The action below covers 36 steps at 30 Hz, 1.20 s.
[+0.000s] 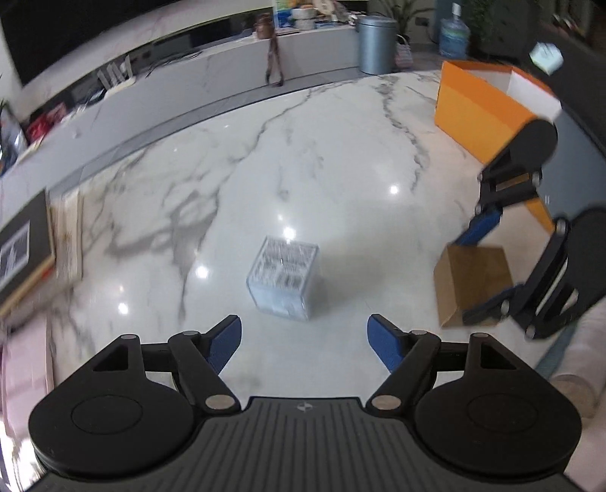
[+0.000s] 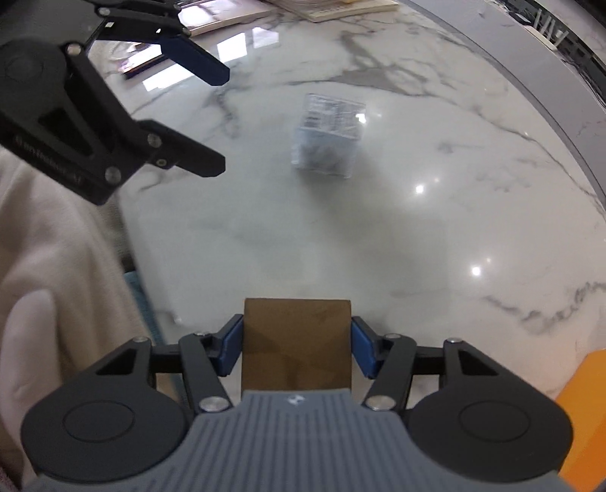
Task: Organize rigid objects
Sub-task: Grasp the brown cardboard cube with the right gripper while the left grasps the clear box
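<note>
left gripper gapes empty, clear labelled box centre frame dead ahead btwn its pads, near. right gripper clamps brown cardboard box, lower centre.

A glossy white marble surface with grey veins mirrors small ceiling lights, while beyond its far edge run a long pale ledge beneath a dark screen, a grey metal bin and a blue water jug.
</note>
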Motion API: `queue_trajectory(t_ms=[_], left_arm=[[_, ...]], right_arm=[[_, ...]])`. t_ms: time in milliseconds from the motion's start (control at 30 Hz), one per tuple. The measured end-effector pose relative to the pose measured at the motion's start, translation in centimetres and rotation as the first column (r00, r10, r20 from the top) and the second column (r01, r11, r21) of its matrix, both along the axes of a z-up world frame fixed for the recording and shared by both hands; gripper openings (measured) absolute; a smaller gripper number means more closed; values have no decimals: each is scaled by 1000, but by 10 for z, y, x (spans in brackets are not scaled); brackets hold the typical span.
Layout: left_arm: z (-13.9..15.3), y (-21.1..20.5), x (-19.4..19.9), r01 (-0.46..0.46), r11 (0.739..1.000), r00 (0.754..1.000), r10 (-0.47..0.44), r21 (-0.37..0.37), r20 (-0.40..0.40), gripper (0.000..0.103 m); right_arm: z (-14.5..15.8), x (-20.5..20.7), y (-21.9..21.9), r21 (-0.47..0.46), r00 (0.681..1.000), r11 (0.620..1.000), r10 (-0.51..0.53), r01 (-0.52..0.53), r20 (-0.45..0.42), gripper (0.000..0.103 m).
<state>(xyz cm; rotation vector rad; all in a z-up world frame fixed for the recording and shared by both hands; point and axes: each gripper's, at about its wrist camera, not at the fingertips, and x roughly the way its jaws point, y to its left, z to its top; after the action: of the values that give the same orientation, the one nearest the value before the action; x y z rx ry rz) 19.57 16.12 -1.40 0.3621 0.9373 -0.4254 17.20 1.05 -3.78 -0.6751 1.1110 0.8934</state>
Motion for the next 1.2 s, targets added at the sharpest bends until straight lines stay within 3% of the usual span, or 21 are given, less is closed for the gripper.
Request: queue_trajectory(t_ms=[167, 367, 600, 767, 833, 1033, 1200], left_arm=[[-11, -6, 31, 41, 999, 999, -41, 13, 1, 89], [-26, -12, 61, 97, 995, 993, -96, 27, -63, 89], [-35, -14, 73, 114, 993, 983, -110, 23, -144, 74], [-35, -15, 72, 99, 994, 983, -92, 38, -161, 53], [-34, -15, 70, 78, 996, 984, -71, 39, -162, 53], [-18, -22, 44, 80, 996, 989, -76, 26, -123, 52], [16, -42, 20, 123, 992, 989, -121, 17, -80, 52]], right_arm=[[1, 31, -11, -7, 998, 998, -54, 55, 45, 60], [1, 52, -21, -7, 997, 998, -61, 61, 53, 60], [6, 50, -18, -3, 999, 1000, 21, -21, 36, 70], [6, 52, -18, -12, 999, 1000, 16, -16, 30, 67], [5, 52, -17, -18, 999, 1000, 3, -2, 33, 60], [9, 46, -25, 0, 998, 999, -50, 50, 46, 60], [39, 27, -36, 40, 996, 999, -30, 27, 79, 59]])
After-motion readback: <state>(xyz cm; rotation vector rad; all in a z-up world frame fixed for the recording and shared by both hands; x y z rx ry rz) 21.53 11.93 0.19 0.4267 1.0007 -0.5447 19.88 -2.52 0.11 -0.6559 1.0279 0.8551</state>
